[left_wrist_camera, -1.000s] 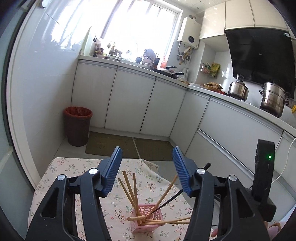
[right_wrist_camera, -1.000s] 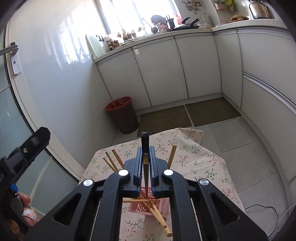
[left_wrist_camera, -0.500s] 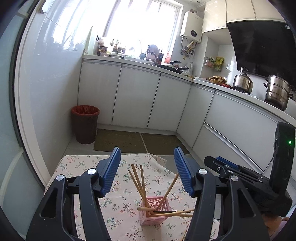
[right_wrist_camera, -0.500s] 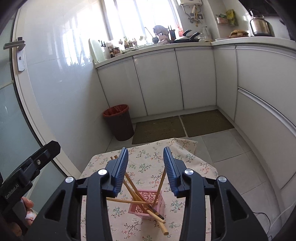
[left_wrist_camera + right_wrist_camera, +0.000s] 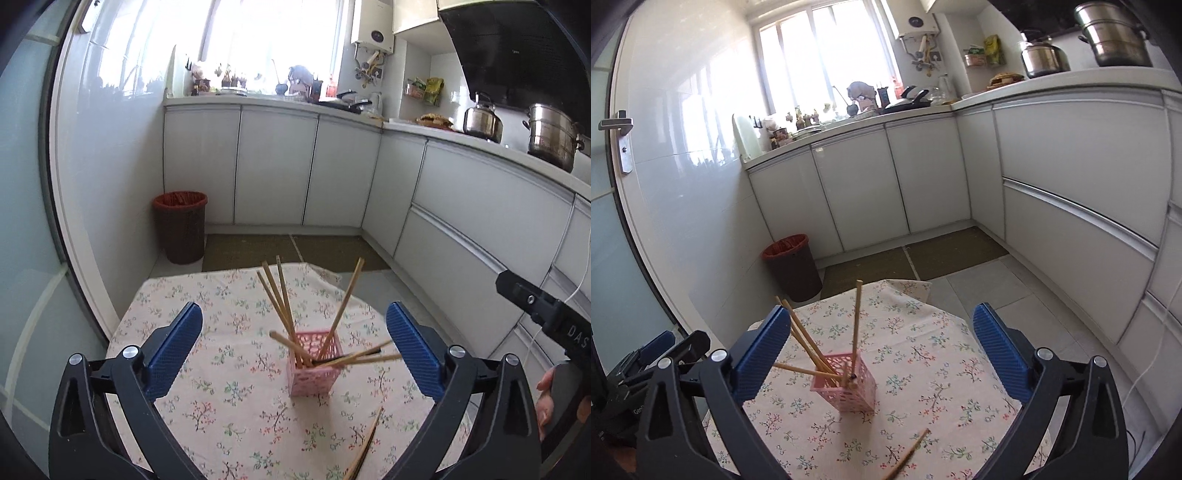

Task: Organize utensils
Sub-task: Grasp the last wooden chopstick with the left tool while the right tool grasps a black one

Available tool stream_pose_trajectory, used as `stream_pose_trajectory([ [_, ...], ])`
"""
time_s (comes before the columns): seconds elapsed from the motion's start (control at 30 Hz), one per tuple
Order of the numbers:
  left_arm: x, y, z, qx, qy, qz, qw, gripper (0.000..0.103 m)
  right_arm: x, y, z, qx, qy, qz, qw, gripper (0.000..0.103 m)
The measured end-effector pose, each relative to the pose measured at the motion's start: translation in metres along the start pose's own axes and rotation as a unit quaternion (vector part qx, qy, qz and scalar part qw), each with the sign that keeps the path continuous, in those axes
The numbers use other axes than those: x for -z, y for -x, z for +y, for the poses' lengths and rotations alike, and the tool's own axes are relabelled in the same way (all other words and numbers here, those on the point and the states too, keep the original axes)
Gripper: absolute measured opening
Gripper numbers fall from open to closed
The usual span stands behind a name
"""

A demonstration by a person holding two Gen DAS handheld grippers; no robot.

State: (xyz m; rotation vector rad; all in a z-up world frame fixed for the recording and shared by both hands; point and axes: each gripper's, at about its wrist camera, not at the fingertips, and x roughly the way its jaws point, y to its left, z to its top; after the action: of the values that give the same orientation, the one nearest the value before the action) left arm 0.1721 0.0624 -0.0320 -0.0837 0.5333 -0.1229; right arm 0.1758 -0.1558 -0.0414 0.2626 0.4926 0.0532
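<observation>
A pink mesh basket (image 5: 314,373) (image 5: 849,387) stands on the floral tablecloth (image 5: 229,321) with several wooden chopsticks (image 5: 280,306) (image 5: 856,325) and a black one (image 5: 356,357) leaning in it. A loose wooden pair (image 5: 364,446) (image 5: 905,458) lies on the cloth nearer to me. My left gripper (image 5: 294,314) hovers in front of the basket, its jaws opening wide, with nothing held. My right gripper (image 5: 881,315) is likewise set back from the basket, jaws opening, and grips nothing. Each gripper shows at the edge of the other's view.
The small table ends just beyond the basket, with tiled floor and two mats (image 5: 258,251) behind it. A red-rimmed waste bin (image 5: 181,225) (image 5: 792,266) stands by the left wall. White cabinets line the back and right; a kettle (image 5: 482,120) and pot (image 5: 552,138) sit on the counter.
The right gripper, shut on a black chopstick a second ago, has let it go into the basket and spread wide. The left jaws widened too. Both grippers drew back from the basket.
</observation>
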Motion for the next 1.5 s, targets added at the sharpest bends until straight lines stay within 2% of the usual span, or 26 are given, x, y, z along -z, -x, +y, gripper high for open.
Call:
stream_pose_trajectory([
  [0.13,0.036,-0.025,-0.016,0.012,-0.045,0.087,0.9951,0.096,0.042,-0.004,-0.031,0.024,-0.007,0.055,0.998,0.096],
  [0.23,0.068,-0.048,-0.035,0.017,-0.088,0.15,0.9847,0.096,0.078,-0.015,-0.061,0.048,-0.023,0.106,0.993,0.096],
  [0.33,0.1,-0.07,-0.055,0.019,-0.124,0.195,0.9728,0.096,0.105,-0.029,-0.088,0.064,-0.058,0.159,0.983,0.096],
  [0.43,0.128,-0.091,-0.074,0.015,-0.155,0.222,0.9626,0.096,0.12,-0.041,-0.116,0.066,-0.125,0.215,0.966,0.096],
  [0.57,0.151,-0.123,-0.1,0.021,-0.171,0.251,0.9525,0.096,0.126,-0.038,-0.146,0.081,-0.19,0.222,0.953,0.096],
  [0.67,0.163,-0.144,-0.122,0.026,-0.185,0.269,0.945,0.095,0.133,-0.033,-0.163,0.089,-0.216,0.234,0.944,0.096],
  [0.8,0.171,-0.176,-0.147,0.016,-0.205,0.281,0.9375,0.092,0.143,-0.035,-0.183,0.095,-0.245,0.261,0.929,0.096],
  [0.9,0.167,-0.199,-0.156,0.021,-0.191,0.298,0.9351,0.083,0.149,-0.04,-0.192,0.079,-0.284,0.279,0.914,0.096],
  [0.97,0.168,-0.213,-0.157,0.03,-0.182,0.332,0.9252,0.057,0.151,-0.044,-0.192,0.073,-0.289,0.287,0.911,0.096],
  [1.0,0.171,-0.221,-0.155,0.033,-0.178,0.353,0.918,0.051,0.152,-0.046,-0.19,0.072,-0.283,0.289,0.912,0.096],
  [1.03,0.17,-0.223,-0.153,0.041,-0.171,0.351,0.9196,0.049,0.151,-0.047,-0.188,0.071,-0.277,0.291,0.913,0.096],
  [1.1,0.168,-0.226,-0.15,0.055,-0.166,0.357,0.9177,0.038,0.151,-0.049,-0.183,0.07,-0.265,0.297,0.915,0.096],
  [1.17,0.164,-0.228,-0.148,0.063,-0.171,0.357,0.9161,0.017,0.152,-0.053,-0.18,0.07,-0.257,0.305,0.914,0.096],
  [1.27,0.165,-0.227,-0.148,0.067,-0.186,0.345,0.9177,0.006,0.156,-0.057,-0.175,0.066,-0.249,0.317,0.913,0.096],
  [1.37,0.168,-0.221,-0.144,0.066,-0.2,0.325,0.9219,0.005,0.157,-0.059,-0.172,0.065,-0.245,0.321,0.912,0.096],
  [1.5,0.163,-0.199,-0.131,0.053,-0.207,0.29,0.933,0.004,0.157,-0.063,-0.165,0.062,-0.242,0.326,0.912,0.096],
])
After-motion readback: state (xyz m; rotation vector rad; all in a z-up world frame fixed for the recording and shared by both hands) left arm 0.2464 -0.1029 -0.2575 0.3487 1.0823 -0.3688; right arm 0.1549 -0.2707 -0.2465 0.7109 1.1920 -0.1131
